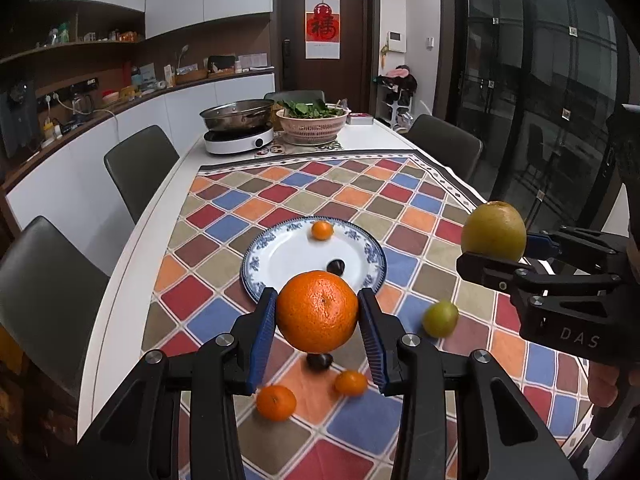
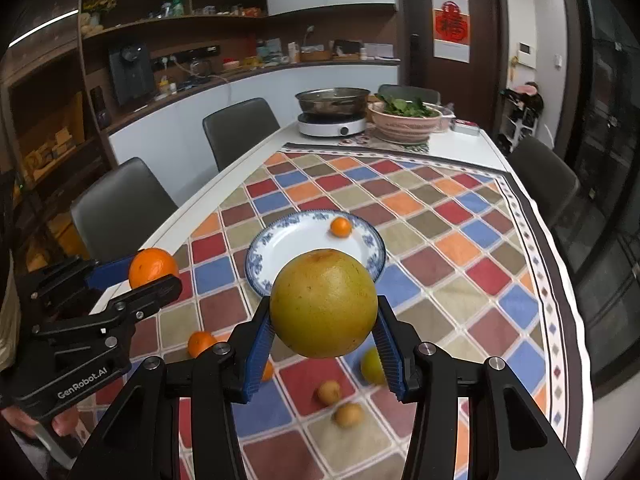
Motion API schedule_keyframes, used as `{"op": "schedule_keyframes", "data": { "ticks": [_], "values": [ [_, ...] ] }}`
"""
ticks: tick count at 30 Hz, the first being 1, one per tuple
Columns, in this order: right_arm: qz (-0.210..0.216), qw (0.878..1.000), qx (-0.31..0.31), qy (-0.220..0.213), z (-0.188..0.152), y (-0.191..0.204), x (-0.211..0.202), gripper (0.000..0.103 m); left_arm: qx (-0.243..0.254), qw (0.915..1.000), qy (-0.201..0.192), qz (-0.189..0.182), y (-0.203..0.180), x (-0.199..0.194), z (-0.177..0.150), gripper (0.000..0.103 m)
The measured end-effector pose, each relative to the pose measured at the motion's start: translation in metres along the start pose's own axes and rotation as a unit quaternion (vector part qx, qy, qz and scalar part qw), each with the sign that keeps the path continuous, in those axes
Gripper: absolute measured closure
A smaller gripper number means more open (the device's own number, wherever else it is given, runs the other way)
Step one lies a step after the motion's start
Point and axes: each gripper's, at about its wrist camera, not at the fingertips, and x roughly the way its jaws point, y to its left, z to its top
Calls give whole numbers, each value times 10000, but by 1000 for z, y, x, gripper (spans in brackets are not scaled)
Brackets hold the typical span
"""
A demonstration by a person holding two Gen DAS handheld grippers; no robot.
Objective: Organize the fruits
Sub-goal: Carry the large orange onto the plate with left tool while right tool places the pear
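Observation:
My left gripper [image 1: 318, 312] is shut on a large orange [image 1: 317, 311], held in the air above the checkered cloth; the same orange [image 2: 153, 267] shows at the left of the right wrist view. My right gripper [image 2: 324, 330] is shut on a big yellow-green fruit [image 2: 324, 303], also lifted, seen again as the yellow-green fruit [image 1: 494, 231] at the right. Ahead lies a blue-rimmed white plate [image 1: 296, 258] with one small tangerine [image 1: 322, 230] and a dark fruit [image 1: 336, 267] on it. On the cloth lie two tangerines [image 1: 276, 403], a small green fruit [image 1: 441, 318] and small yellowish fruits [image 2: 329, 392].
At the table's far end stand a pan on an induction cooker [image 1: 238, 139] and a pink colander of greens [image 1: 313, 122]. Grey chairs [image 1: 141, 166] line both sides. A glass wall runs along the right. A hand [image 2: 64, 424] holds the left gripper.

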Motion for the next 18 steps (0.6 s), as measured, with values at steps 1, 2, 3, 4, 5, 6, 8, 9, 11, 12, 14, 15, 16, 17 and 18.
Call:
{"op": "schedule_keyframes", "data": {
  "ticks": [1,2,3,4,5,6,8,9,11,12,14,15,16,17,18],
  "values": [
    [-9,10000,-21,21,5,0,3,54,-16,10000,26,-15,2,3,4,63],
    [7,10000,-53,33,10,1,6,54,-29,10000,45,-27,4,6,7,63],
    [12,10000,-88,39,14,2,8,54,-38,10000,78,-17,7,11,12,63],
    [3,9999,-119,49,20,3,11,54,-43,9999,99,-13,9,14,16,63],
    [6,9999,-157,52,24,3,14,54,-38,9999,113,-16,10,17,18,63],
    [14,9998,-195,61,28,3,17,54,-21,9999,133,-18,12,21,21,63],
    [24,9997,-218,94,36,3,24,54,-9,9999,163,-9,15,28,26,63],
    [53,9996,-237,129,41,2,29,54,-8,9998,182,-24,17,34,29,63],
    [66,9996,-220,181,47,1,39,54,-19,9997,232,-58,20,46,35,63],
    [79,9995,-232,208,50,0,45,54,-36,9996,259,-79,22,52,37,63],
    [79,9993,-244,254,55,-3,58,54,-18,9994,321,-89,26,65,41,63],
    [81,9992,-263,273,57,-3,63,54,9,9994,342,-75,27,70,42,63],
    [76,9992,-273,296,59,-5,70,54,44,9993,366,-54,28,76,44,63],
    [70,9990,-281,328,60,-6,77,54,87,9992,400,-28,29,85,46,63],
    [75,9989,-304,350,61,-7,83,54,104,9990,425,-18,30,90,48,63]
  ]
}}
